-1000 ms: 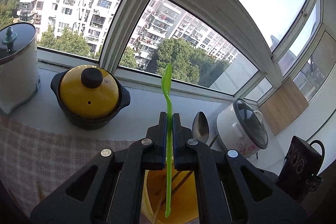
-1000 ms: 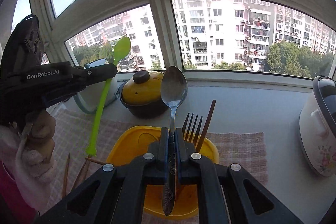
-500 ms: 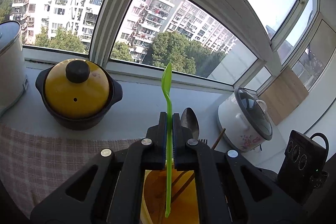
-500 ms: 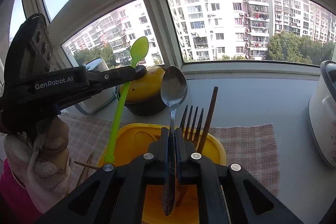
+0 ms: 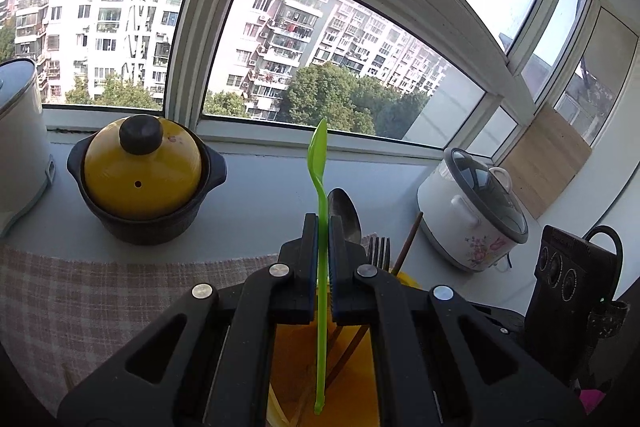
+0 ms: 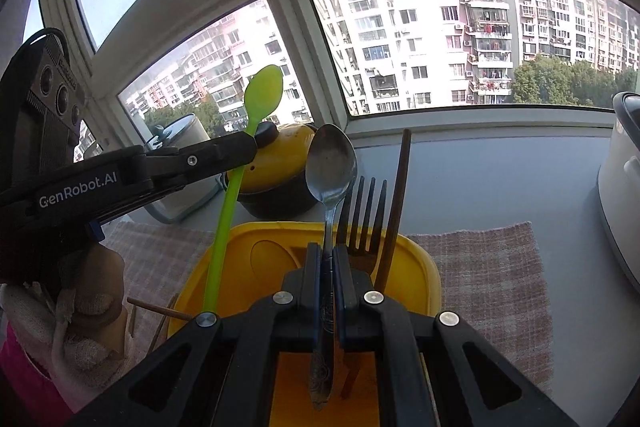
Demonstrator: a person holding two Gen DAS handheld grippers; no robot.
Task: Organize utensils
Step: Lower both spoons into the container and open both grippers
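My left gripper (image 5: 323, 223) is shut on a green plastic spoon (image 5: 318, 163), held upright, bowl up, over a yellow utensil holder (image 5: 352, 379). My right gripper (image 6: 328, 251) is shut on a metal spoon (image 6: 331, 163), also upright over the yellow holder (image 6: 416, 267). A dark fork (image 6: 362, 215) and a brown chopstick (image 6: 398, 195) stand in the holder beside the metal spoon. The left gripper (image 6: 240, 151) and green spoon (image 6: 262, 95) show at left in the right wrist view. The metal spoon (image 5: 346, 209), fork (image 5: 378, 251) and chopstick (image 5: 408, 239) show behind my left fingers.
A yellow-lidded black pot (image 5: 142, 171) and a white canister (image 5: 20, 147) stand on the sill at left, a white rice cooker (image 5: 476, 207) at right. A checked cloth (image 5: 100, 291) lies under the holder. Loose chopsticks (image 6: 160, 311) lie left of it.
Both grippers have moved closer together over the yellow holder. The green spoon has come nearer the metal spoon. Both stay shut on their spoons.
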